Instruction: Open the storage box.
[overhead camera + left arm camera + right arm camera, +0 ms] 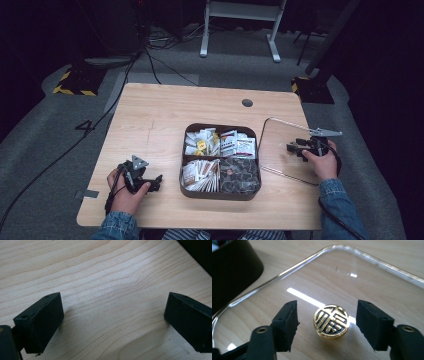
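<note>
A clear lid [280,145] lies flat on the wooden table [150,115], right of a dark four-compartment box [182,155] holding sachets and packets. On the lid [362,277] stands a round gold and black knob [331,321]. My right gripper [328,322] is open with a jaw on each side of the knob, a gap on both sides. In the high view the right gripper [292,149] sits low over the lid. My left gripper [157,182] rests near the table's front left, left of the box. Its jaws [112,320] stand wide open over bare wood.
The box's dark wall [234,272] rises close to the left of the lid's curved edge. A small round grommet [247,103] sits near the table's far edge. Cables and a stand's legs [240,30] lie on the floor beyond.
</note>
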Demonstrator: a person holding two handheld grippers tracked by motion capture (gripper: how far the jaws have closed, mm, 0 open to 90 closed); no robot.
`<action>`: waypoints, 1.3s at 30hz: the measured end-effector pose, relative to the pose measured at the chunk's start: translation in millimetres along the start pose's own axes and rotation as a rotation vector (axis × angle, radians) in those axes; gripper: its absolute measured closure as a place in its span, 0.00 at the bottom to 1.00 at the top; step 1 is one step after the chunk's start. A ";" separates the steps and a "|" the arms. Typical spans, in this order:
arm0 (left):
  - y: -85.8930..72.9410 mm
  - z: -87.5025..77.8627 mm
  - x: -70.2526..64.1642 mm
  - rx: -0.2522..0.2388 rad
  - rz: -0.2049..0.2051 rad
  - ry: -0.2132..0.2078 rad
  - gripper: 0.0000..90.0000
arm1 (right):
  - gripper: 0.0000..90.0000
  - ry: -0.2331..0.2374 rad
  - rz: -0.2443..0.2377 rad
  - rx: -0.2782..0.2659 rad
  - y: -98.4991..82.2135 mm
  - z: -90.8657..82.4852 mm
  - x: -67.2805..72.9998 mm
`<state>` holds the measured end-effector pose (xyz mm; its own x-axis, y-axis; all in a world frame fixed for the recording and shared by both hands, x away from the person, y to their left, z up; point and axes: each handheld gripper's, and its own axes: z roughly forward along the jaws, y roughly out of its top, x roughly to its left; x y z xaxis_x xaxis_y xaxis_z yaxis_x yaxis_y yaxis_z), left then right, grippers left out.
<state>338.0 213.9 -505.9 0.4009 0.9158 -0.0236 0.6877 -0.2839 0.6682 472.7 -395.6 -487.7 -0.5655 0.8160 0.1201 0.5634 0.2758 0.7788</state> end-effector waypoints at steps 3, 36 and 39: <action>0.0 0.0 0.0 0.000 0.000 0.000 0.03 | 0.37 -0.019 -0.003 -0.026 0.9 -2.9 1.8; 7.0 6.4 -5.5 0.004 -0.004 -0.001 0.02 | 0.57 0.211 -0.098 -0.201 56.2 -38.9 115.2; 7.5 6.9 -5.6 0.003 -0.002 -0.004 0.02 | 0.53 0.198 -0.120 -0.216 58.5 -34.0 125.4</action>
<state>345.1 204.7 -505.9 0.4023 0.9151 -0.0277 0.6901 -0.2832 0.6660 414.3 -294.3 -406.1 -0.7383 0.6636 0.1206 0.3565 0.2322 0.9050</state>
